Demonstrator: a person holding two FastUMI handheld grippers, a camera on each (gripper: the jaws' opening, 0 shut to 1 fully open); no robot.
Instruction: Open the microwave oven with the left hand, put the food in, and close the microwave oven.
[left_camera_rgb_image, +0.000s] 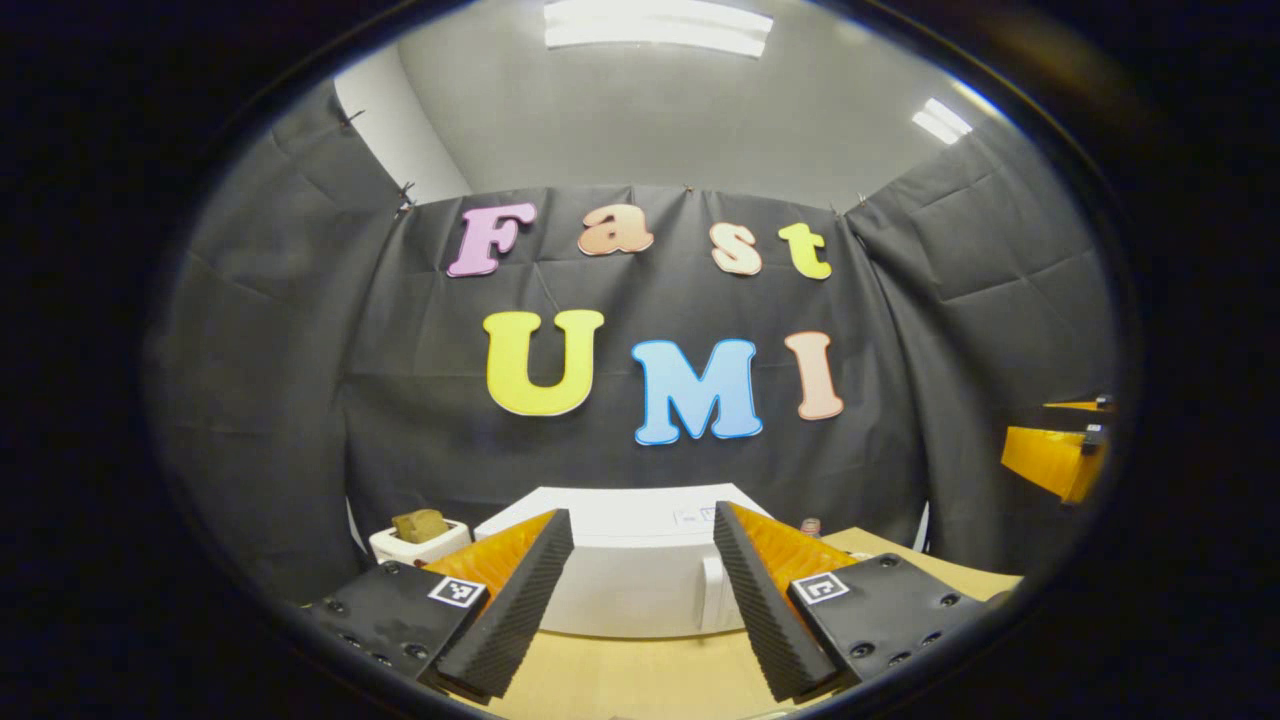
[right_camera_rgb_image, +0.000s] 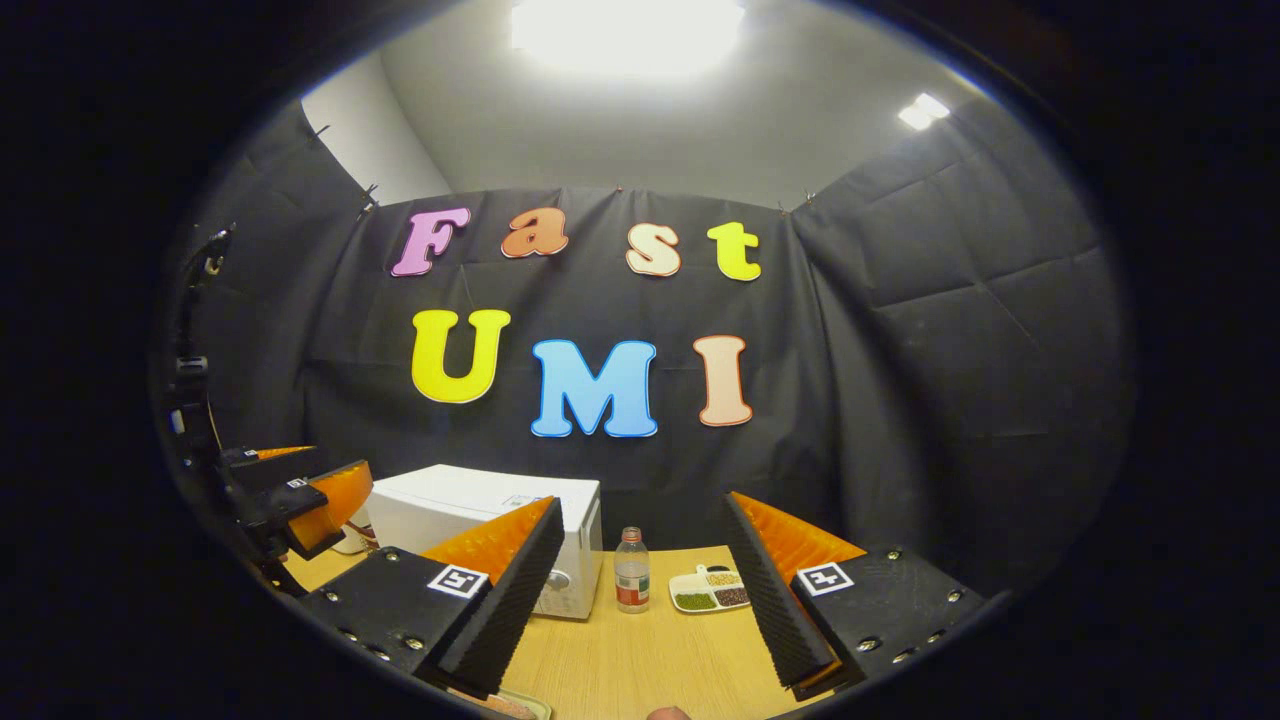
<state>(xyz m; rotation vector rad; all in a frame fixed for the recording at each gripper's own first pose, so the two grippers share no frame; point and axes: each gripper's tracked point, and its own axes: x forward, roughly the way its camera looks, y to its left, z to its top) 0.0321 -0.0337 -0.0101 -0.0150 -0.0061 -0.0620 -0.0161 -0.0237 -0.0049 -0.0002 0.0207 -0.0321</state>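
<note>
The left gripper (left_camera_rgb_image: 640, 600) hangs wide open and empty in front of the closed white microwave oven (left_camera_rgb_image: 625, 575), while the right gripper (right_camera_rgb_image: 640, 600), likewise spread and holding nothing, sits off the oven's right side near a bottle (right_camera_rgb_image: 631, 570) and a sectioned food tray (right_camera_rgb_image: 710, 590).

We see black cloth walls (right_camera_rgb_image: 900, 330) round a pale wooden worktop (right_camera_rgb_image: 640, 650), with bright ceiling lights (left_camera_rgb_image: 655, 25) above a grey ceiling (left_camera_rgb_image: 700, 120).
</note>
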